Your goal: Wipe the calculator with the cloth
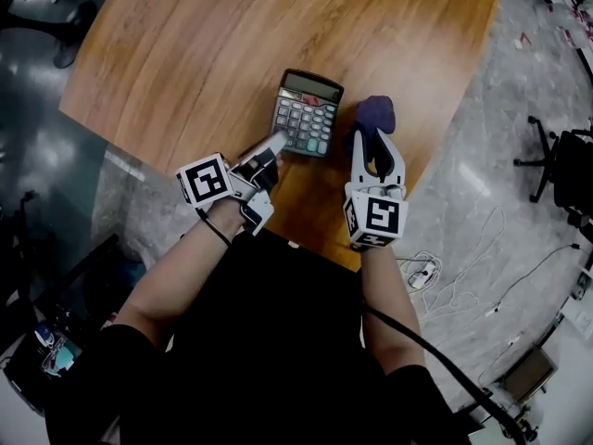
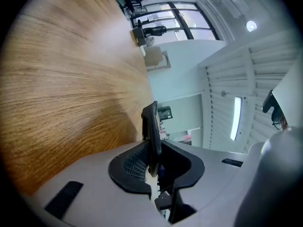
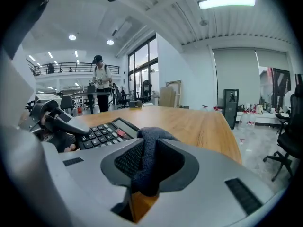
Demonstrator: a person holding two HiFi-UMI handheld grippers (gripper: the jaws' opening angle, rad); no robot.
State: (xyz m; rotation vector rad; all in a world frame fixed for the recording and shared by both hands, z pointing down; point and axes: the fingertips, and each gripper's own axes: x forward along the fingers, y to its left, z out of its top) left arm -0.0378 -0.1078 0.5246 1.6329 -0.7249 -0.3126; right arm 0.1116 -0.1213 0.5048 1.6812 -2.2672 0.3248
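Both hand-held grippers are clamped on something. The left gripper point(image 1: 274, 146) has its jaws nearly together on the calculator point(image 1: 308, 112), pinching the lower left corner of its casing. In the left gripper view the calculator point(image 2: 150, 126) stands edge-on as a thin dark slab between the two ribbed pads of the left gripper point(image 2: 152, 161). The right gripper point(image 1: 375, 148) sits just to the right of the calculator, its jaws partly closed on a dark blue cloth point(image 1: 375, 114). The cloth bunches up above the fingertips, level with the calculator's keypad and just beside its right edge. In the right gripper view the cloth point(image 3: 147, 151) fills the gap between the pads of the right gripper point(image 3: 147, 174), and the calculator point(image 3: 105, 130) shows to the left of it, its keys and display facing up.

The calculator is over the wooden table point(image 1: 222, 44), close to the edge nearest the person; whether its underside rests on the wood is not clear. Each gripper's marker cube sits on the person's side of the calculator. Far beyond the calculator, in the right gripper view, a person point(image 3: 100, 86) stands by desks. An office chair point(image 1: 556, 160) stands on the floor well to the calculator's right.
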